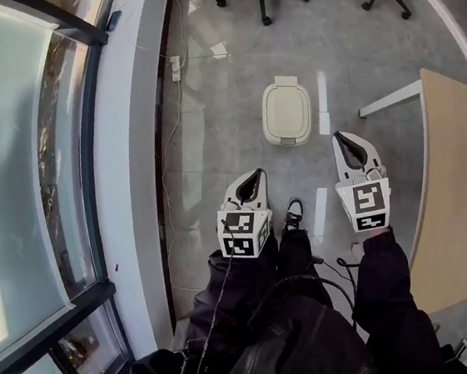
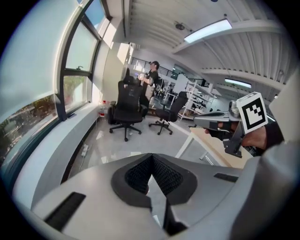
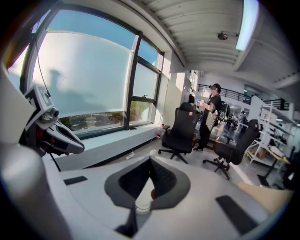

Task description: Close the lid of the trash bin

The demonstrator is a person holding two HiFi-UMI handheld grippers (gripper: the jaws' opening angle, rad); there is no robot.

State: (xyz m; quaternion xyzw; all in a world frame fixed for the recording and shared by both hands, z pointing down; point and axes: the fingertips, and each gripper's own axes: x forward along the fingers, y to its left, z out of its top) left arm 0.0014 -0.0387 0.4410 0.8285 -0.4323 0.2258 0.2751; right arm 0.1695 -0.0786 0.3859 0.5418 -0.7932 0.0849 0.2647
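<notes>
- Trash bin: cream, rounded, standing on the grey floor, roughly midway between the floor's window-side edge and the table leg. From the head view its lid lies flat down over the body, hinge tab on the far side.
- Left gripper: held in the air above the person's legs, nose aimed forward and down, well short of the bin. In the left gripper view the 2 dark pads meet at a point, with nothing between them.
- Right gripper: alongside the left, a little further forward, also apart from the bin. In the right gripper view its jaws are pressed together and grip nothing.
- Each gripper carries a black-and-white marker cube at its rear; dark sleeves behind both.
- Wooden table: along the floor's right edge, its near corner just beside the right gripper.
- Window and a pale curved sill run down the left edge; a power strip with a cable lies at the sill's foot.
- 2 black office chairs stand at the far end of the floor, beyond the bin.
- A person stands behind the chairs, far off.
- 1 shoe shows between the grippers.
</notes>
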